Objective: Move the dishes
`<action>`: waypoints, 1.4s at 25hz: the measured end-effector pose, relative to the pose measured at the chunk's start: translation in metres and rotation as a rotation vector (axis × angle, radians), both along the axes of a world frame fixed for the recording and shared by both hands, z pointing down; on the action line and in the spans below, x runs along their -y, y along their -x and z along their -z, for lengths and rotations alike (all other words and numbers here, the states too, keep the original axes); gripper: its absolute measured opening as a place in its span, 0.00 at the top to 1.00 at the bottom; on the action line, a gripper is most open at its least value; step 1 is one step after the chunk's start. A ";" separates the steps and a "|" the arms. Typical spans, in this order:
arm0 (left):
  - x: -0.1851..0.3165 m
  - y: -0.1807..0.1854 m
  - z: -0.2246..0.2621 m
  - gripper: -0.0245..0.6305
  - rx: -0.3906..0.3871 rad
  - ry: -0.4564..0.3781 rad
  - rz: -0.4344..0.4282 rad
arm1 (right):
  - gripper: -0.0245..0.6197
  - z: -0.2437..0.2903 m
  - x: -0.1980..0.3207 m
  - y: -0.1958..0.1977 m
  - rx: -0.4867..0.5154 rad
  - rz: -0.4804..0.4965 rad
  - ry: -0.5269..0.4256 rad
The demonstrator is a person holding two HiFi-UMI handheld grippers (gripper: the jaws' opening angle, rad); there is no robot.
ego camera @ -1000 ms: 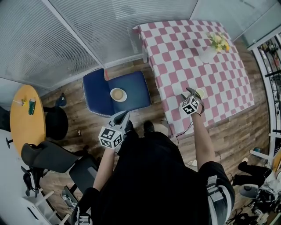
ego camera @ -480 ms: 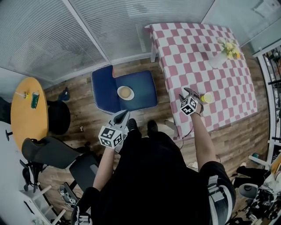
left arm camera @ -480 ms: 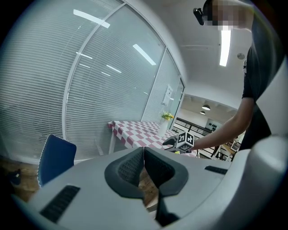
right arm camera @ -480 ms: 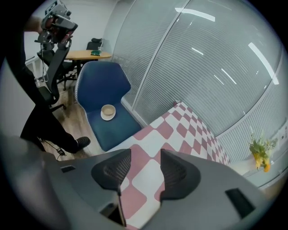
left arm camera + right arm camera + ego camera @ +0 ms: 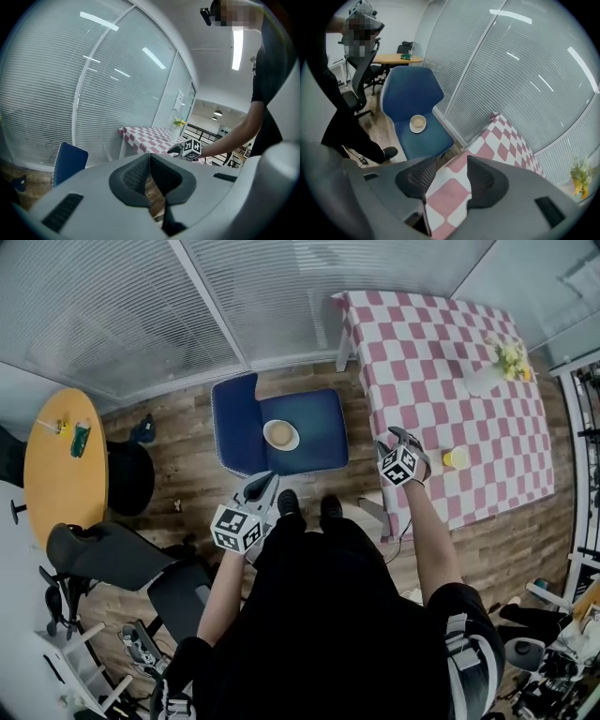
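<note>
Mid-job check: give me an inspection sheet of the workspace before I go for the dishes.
Surface: table under a pink-and-white checked cloth; blue padded chair beside it.
Job's things: beige bowl on a white saucer on the chair seat; small yellow cup on the cloth.
Clutter: white vase of yellow flowers on the cloth.
Grippers: left gripper jaws together, empty; right gripper jaws apart, empty, near the table edge.
Cables: thin dark cable on the floor.
Surroundings: slatted glass walls, round yellow table, black office chair.
</note>
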State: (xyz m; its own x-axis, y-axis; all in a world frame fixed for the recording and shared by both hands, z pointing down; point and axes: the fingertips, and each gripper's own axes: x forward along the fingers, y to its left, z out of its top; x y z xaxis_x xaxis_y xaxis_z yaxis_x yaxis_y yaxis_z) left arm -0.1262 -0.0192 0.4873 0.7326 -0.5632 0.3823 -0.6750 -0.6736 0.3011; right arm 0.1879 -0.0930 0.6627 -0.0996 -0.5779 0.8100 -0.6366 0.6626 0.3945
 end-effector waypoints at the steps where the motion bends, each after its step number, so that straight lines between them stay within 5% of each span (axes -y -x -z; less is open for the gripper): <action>1: 0.001 0.005 0.000 0.93 0.001 0.000 0.006 | 0.62 -0.001 0.003 0.006 0.002 0.007 0.001; 27: 0.025 0.106 -0.025 0.93 0.018 0.047 0.104 | 0.62 -0.060 0.052 0.215 0.092 0.235 0.066; 35: 0.027 0.113 -0.049 0.93 0.019 0.085 0.113 | 0.62 -0.086 0.057 0.248 0.079 0.317 0.104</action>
